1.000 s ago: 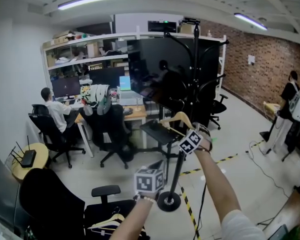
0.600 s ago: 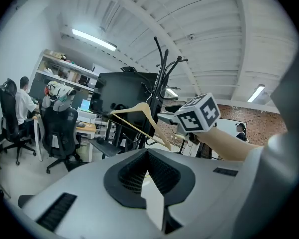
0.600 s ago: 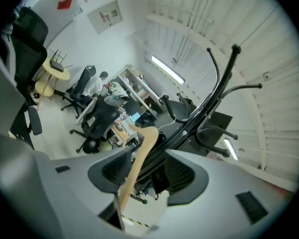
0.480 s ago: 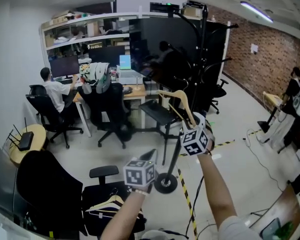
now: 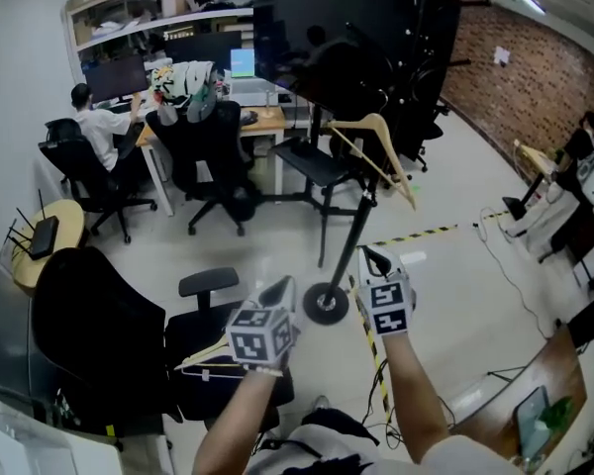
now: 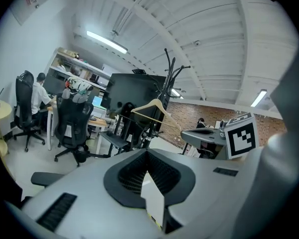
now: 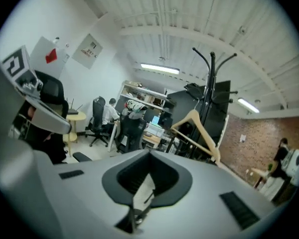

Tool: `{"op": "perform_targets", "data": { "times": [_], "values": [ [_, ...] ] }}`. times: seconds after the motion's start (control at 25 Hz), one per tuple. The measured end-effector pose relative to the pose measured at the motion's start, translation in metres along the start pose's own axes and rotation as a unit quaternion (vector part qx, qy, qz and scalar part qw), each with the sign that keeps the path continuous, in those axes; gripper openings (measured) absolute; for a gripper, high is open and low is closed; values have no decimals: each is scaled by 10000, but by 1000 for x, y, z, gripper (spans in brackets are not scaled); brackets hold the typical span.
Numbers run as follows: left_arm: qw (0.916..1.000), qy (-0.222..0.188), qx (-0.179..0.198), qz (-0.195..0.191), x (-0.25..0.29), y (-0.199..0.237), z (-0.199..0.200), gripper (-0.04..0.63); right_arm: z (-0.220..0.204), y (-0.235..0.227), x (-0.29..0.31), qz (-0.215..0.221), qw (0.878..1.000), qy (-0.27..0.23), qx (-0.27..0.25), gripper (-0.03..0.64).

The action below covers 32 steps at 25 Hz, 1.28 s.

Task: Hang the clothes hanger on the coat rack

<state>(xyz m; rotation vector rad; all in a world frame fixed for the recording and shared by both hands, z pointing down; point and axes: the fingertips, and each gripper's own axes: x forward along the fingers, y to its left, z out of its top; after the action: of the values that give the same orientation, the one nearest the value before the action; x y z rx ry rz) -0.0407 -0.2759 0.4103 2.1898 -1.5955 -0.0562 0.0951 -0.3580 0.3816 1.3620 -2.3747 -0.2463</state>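
The right gripper point(image 5: 374, 261) is clenched on nothing. Its jaws have just been closing, and they now meet with only air in front of them. The left gripper point(image 5: 280, 291) is clenched too and carries nothing. Both sit low in the head view, on the person's side of the coat rack point(image 5: 359, 228): the right one just beside the rack's round base, the left one on the base's other side.

A second ago the right gripper was raised at the rack with the clothes hanger point(image 5: 379, 122) at its tips. Now that gripper is well apart from the hanger, lower and nearer the person, and the left gripper has dropped back with it.

The hanger is up on the coat rack, about midway along the black pole, clear of both grippers. It is pale wood with two sloping shoulders and a straight crossbar. It hangs tilted, and the shoulder on the brick-wall side of the rack dips lower. Its hook is too small to make out.

A second pale hanger point(image 5: 210, 352) lies on a black chair point(image 5: 109, 344) on the far side of the left gripper from the rack.
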Motion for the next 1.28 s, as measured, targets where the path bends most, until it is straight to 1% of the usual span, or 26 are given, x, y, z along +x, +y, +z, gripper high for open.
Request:
{"op": "perform_targets", "data": {
  "times": [0.08,0.2,0.28,0.36,0.44,0.56,0.72,0.84,1.04,1.16,1.28],
  "values": [
    [10000,6,-10,-18,-17,5,-11,-11,-12,18,-14,187,9983,18,555,3],
    [9998,107,-36,-138,-39,9,-34,-11,-32,38,-40,426,9898,49,1362,5],
    [9994,262,-81,-219,-53,10,-54,-11,-48,52,-59,559,9826,123,1767,3],
    [9988,388,-131,-268,-66,13,-71,-11,-60,66,-76,684,9769,199,2013,3],
    [9984,461,-167,-289,-74,15,-83,-11,-68,76,-87,758,9750,281,2068,3],
    [9977,581,-227,-255,-84,14,-103,-11,-83,88,-102,822,9756,452,1983,5],
    [9975,616,-289,-198,-89,1,-117,-11,-97,105,-122,1141,9683,532,2158,3],
    [9977,583,-317,-144,-90,-11,-124,-11,-104,118,-135,1379,9618,533,2302,3],
    [9981,525,-314,-105,-88,-39,-128,-11,-111,122,-153,1640,9506,428,2601,3],
    [9987,411,-313,-27,-86,-50,-125,-11,-110,123,-157,1868,9456,382,2637,3],
    [9987,408,-307,71,-89,-56,-127,-11,-111,123,-163,1987,9437,352,2620,3]
  ]
}}
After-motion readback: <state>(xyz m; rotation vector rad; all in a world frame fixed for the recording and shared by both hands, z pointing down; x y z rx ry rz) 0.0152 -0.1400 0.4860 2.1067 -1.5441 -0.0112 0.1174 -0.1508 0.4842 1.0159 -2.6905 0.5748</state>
